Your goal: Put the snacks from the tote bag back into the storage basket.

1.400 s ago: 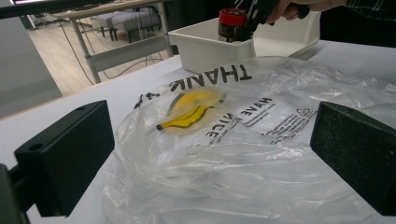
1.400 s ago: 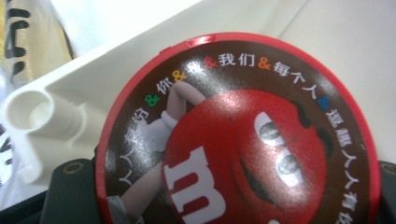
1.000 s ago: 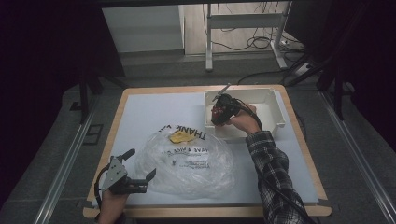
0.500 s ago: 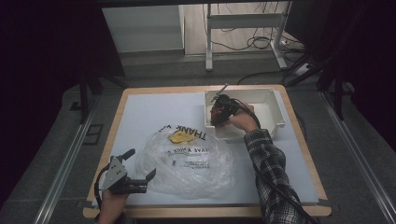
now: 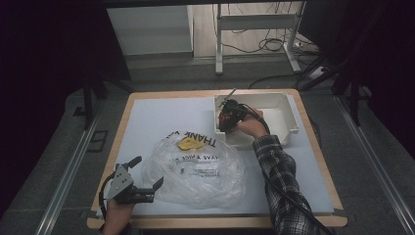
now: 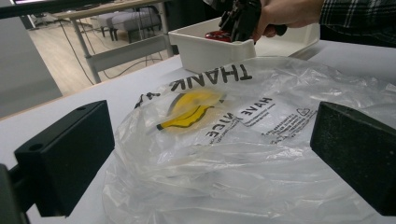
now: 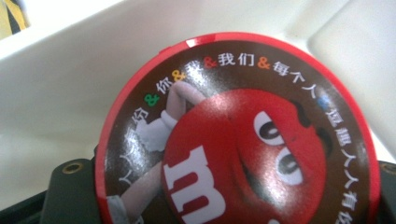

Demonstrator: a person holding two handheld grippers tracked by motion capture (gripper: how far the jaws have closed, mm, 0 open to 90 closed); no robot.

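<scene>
Over in the white bin (image 5: 288,128) nothing's really shifted this last second: our right gripper (image 5: 226,117) stays clamped on the red M&M's tin (image 7: 243,135), left gripper (image 5: 147,191) fingers wide open by the plastic bag (image 5: 200,171) on the desk (image 5: 147,117).

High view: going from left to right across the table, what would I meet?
Left gripper → clear plastic bag → right gripper holding a red round candy tin → white bin.

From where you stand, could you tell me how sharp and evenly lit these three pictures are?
High view: table lit, surroundings dark. Left gripper view: plastic bag crisp with soft glare, white bin behind slightly softer. Right gripper view: red candy tin so close it blurs, its lid shiny with highlights.
</scene>
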